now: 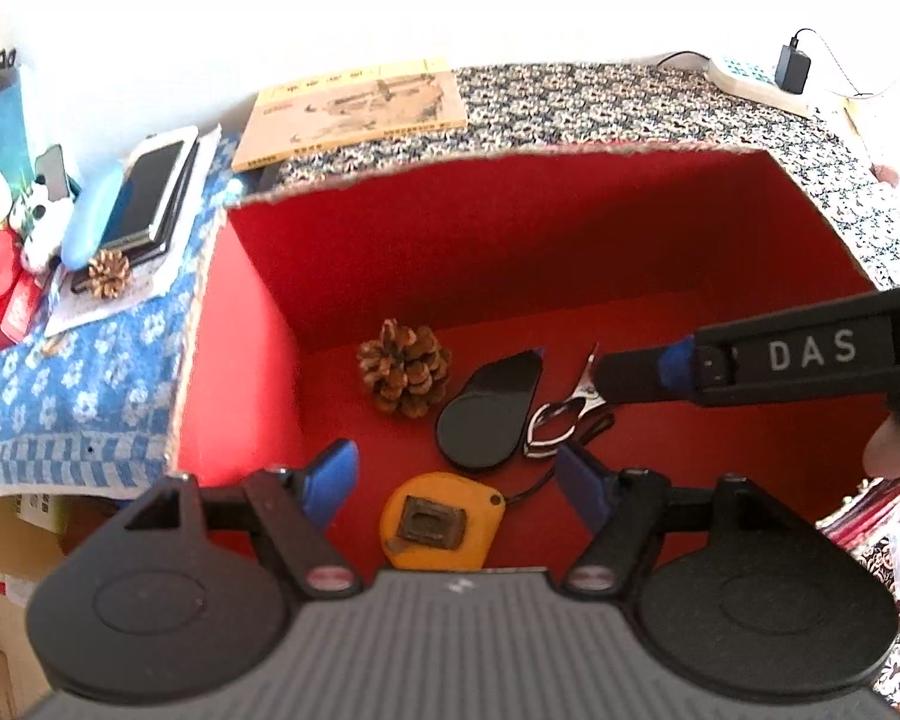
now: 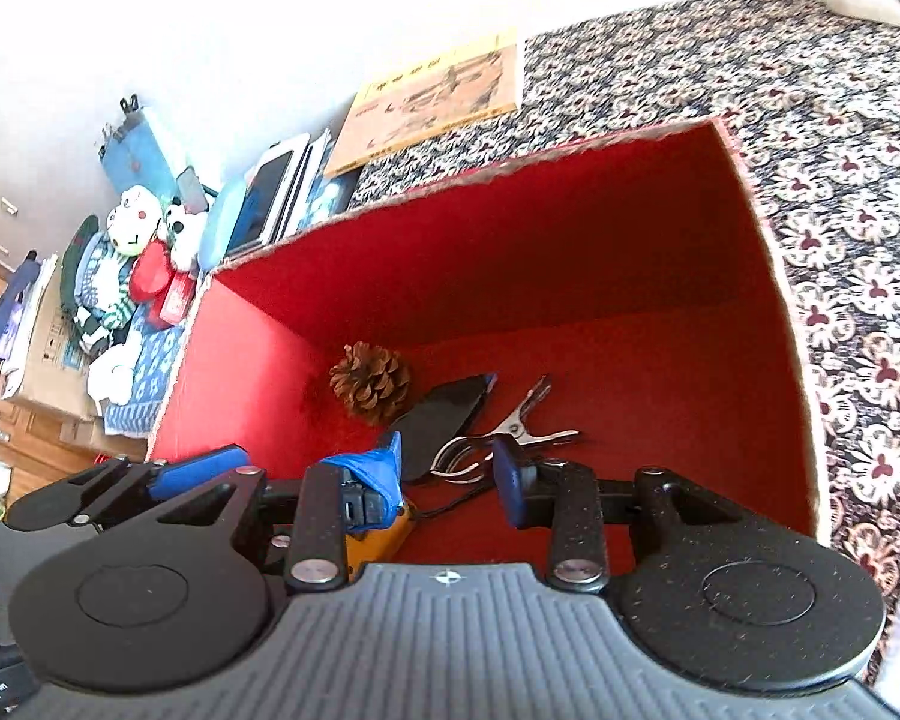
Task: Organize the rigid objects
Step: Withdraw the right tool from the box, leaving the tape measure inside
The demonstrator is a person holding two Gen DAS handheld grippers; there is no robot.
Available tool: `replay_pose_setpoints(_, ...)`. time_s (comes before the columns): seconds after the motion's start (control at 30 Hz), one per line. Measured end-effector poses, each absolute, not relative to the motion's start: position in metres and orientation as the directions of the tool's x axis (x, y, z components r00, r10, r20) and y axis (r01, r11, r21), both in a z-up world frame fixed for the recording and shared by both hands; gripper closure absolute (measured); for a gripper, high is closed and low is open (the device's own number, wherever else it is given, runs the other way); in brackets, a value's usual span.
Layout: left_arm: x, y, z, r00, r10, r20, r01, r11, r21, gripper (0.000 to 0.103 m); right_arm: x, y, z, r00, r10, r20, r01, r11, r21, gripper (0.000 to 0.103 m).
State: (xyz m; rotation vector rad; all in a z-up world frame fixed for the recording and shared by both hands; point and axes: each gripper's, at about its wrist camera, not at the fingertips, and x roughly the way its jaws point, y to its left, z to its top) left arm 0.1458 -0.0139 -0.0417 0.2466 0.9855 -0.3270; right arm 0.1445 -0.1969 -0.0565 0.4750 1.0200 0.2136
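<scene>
An open red box (image 1: 390,177) (image 2: 510,165) holds a brown pine cone (image 1: 405,375) (image 2: 371,383), a flat black oval object (image 1: 489,414) (image 2: 444,414), a metal spring clip (image 1: 561,417) (image 2: 510,429) and a yellow tape measure (image 1: 441,519) (image 2: 378,537). My left gripper (image 1: 456,483) hangs open just above the tape measure, touching nothing. My right gripper (image 2: 447,474) reaches into the box from the right. A gap shows between its blue pads (image 2: 507,480) and nothing is in it. In the left wrist view its tip (image 1: 606,375) is close to the clip's end.
The box stands on a patterned cloth (image 2: 840,240). Behind it lie a yellow booklet (image 1: 354,108) and a power strip with a charger (image 1: 768,81). To the left are stacked phones (image 1: 150,192), a small pine cone (image 1: 108,273) and plush toys (image 1: 6,222). A person's hand (image 1: 894,450) shows at right.
</scene>
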Motion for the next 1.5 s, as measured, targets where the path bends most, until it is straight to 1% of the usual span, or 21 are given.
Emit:
replay_pose_setpoints(0.2,0.135,-0.017,-0.029,0.550,-0.161,-0.820,0.386,0.919,0.078,0.029,0.130,-0.199,-0.048,0.554,0.340,-0.760,0.067,0.892,0.448,0.085)
replay_pose_setpoints(0.47,0.127,-0.011,-0.016,0.581,-0.156,-0.799,0.358,0.931,0.079,0.024,0.110,-0.197,-0.039,0.592,0.302,-0.748,0.096,0.895,0.437,0.085)
replay_pose_setpoints(0.83,0.111,-0.002,-0.002,0.623,-0.138,-0.770,0.337,0.936,0.105,0.020,0.087,-0.186,-0.027,0.637,0.240,-0.733,0.119,0.908,0.401,0.085)
replay_pose_setpoints(1.27,0.092,0.003,0.011,0.664,-0.104,-0.740,0.327,0.931,0.162,0.017,0.066,-0.173,-0.016,0.671,0.178,-0.720,0.149,0.919,0.366,0.085)
replay_pose_setpoints(1.5,0.083,0.008,0.017,0.671,-0.116,-0.733,0.325,0.934,0.150,0.016,0.056,-0.166,-0.012,0.682,0.163,-0.713,0.150,0.923,0.355,0.085)
